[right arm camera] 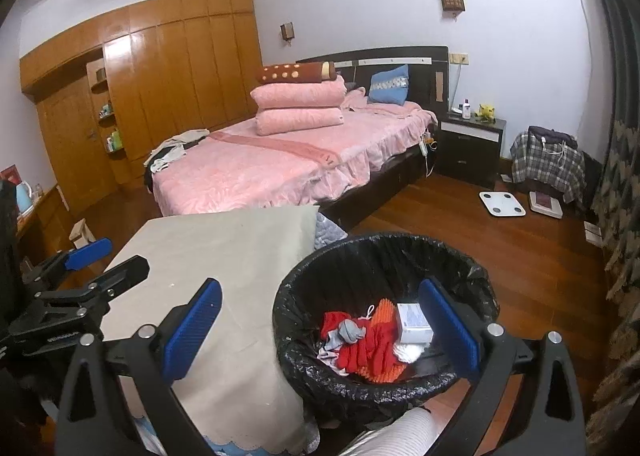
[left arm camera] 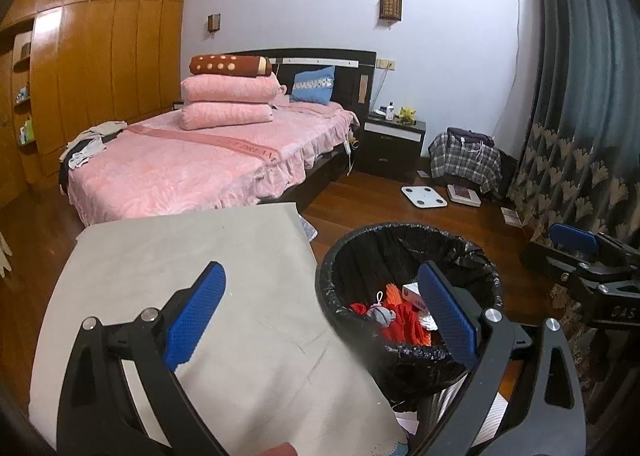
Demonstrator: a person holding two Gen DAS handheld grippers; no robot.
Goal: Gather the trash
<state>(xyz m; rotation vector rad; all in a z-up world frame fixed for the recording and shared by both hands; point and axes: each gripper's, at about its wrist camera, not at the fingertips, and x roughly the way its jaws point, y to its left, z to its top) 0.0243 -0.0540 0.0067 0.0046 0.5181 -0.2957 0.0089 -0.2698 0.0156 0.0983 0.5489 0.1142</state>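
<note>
A trash bin (left arm camera: 472,252) (right arm camera: 304,280) lined with a black bag stands on the wood floor beside a table covered in a beige cloth (left arm camera: 180,256) (right arm camera: 240,248). Inside lie red and orange fabric (right arm camera: 368,352) (left arm camera: 404,320), a grey scrap (right arm camera: 352,330) and a small white box (right arm camera: 414,322) (left arm camera: 412,292). My left gripper (left arm camera: 320,312) is open and empty, one finger over the cloth, the other over the bin. My right gripper (right arm camera: 320,330) is open and empty, straddling the bin's near rim. Each gripper shows at the edge of the other's view (left arm camera: 576,252) (right arm camera: 80,256).
A bed with a pink cover (left arm camera: 192,160) (right arm camera: 272,168) stands beyond the table. A dark nightstand (left arm camera: 394,136), a white scale (left arm camera: 424,196) and a chair draped in plaid cloth (left arm camera: 466,162) stand on the floor at the right. Patterned curtains (left arm camera: 568,176) hang at the far right.
</note>
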